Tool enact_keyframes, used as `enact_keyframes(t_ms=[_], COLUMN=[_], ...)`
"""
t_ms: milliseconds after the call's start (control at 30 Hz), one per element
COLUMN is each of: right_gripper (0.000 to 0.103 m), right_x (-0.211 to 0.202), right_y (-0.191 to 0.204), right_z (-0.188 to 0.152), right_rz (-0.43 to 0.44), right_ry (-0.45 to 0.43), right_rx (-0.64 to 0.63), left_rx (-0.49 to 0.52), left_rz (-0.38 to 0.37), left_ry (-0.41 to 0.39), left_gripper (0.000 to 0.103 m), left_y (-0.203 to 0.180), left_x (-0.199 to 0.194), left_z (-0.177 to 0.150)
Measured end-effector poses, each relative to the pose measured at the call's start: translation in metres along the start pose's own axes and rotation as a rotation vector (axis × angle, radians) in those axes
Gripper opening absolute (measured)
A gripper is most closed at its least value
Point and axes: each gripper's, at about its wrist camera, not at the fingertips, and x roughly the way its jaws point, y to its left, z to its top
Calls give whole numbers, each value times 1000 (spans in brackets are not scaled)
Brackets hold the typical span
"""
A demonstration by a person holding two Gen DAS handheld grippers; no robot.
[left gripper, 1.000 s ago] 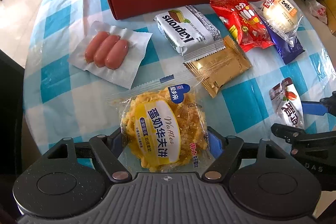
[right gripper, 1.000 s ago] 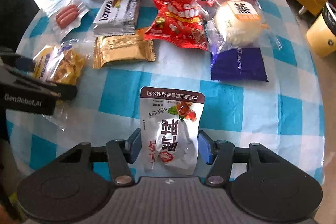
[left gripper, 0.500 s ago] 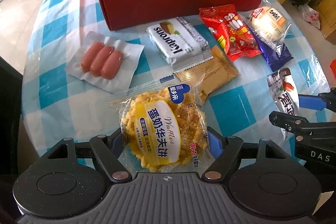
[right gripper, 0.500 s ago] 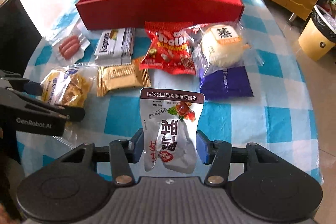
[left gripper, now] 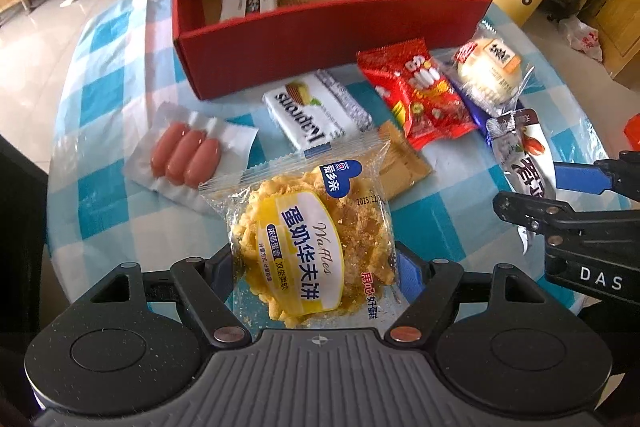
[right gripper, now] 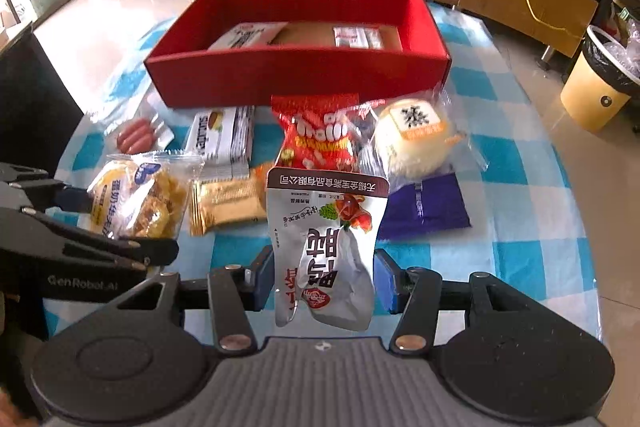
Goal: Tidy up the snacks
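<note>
- Black, with blue pads, the left gripper (left gripper: 314, 263) was raised above the blue-and-white checked tabletop (left gripper: 100, 211) and pointed toward the red rectangular cardboard box (left gripper: 320, 39).
- Its fingers (left gripper: 408, 273) were closed on the clear plastic packet of yellow waffle cake (left gripper: 310, 239), one on each side of the packet's lower half; the rest stood up and forward beyond the fingertips.
- In the right wrist view this packet (right gripper: 138, 201) hung at the left, clear of the tabletop.
- The right gripper (right gripper: 324, 277) was likewise raised and faced the red box (right gripper: 300, 75) almost squarely.
- Its fingers (right gripper: 384, 281) clamped the silver-white foil pouch with dark top band and red fruit picture (right gripper: 328, 251) at its lower part, and the pouch rose upright between them.
- From the left wrist view that pouch (left gripper: 520, 159) showed at the right edge, beside the right gripper's blue finger.
- On the tabletop in front of the box lay a clear vacuum pack of three pink sausages (left gripper: 188, 155), a white and silver wafer packet (left gripper: 316, 111), a gold foil packet (right gripper: 228, 201), a red crinkled snack bag (right gripper: 320, 139), a clear-wrapped round white bun (right gripper: 416, 143) and a dark blue flat packet (right gripper: 424, 209).
- The bun rested partly on the dark blue packet.
- Inside the box lay two white packets, one toward the left (right gripper: 248, 37) and one toward the right (right gripper: 358, 37).
</note>
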Motion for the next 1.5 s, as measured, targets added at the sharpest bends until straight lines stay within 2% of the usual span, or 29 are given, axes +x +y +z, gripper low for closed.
enact_keyframes(t_ms=[433, 1500], right_gripper=[46, 46], right_x=[-4, -3], right_y=[-13, -39], right_z=[31, 83], right_rz=[6, 22], right_ry=[-77, -159], right_rx=[26, 74], left_rx=[-5, -15], left_rz=[3, -17], left_ry=[-64, -160], left_gripper=[81, 81], left_y=[-5, -11], left_x=[-10, -21], left_z=[26, 87])
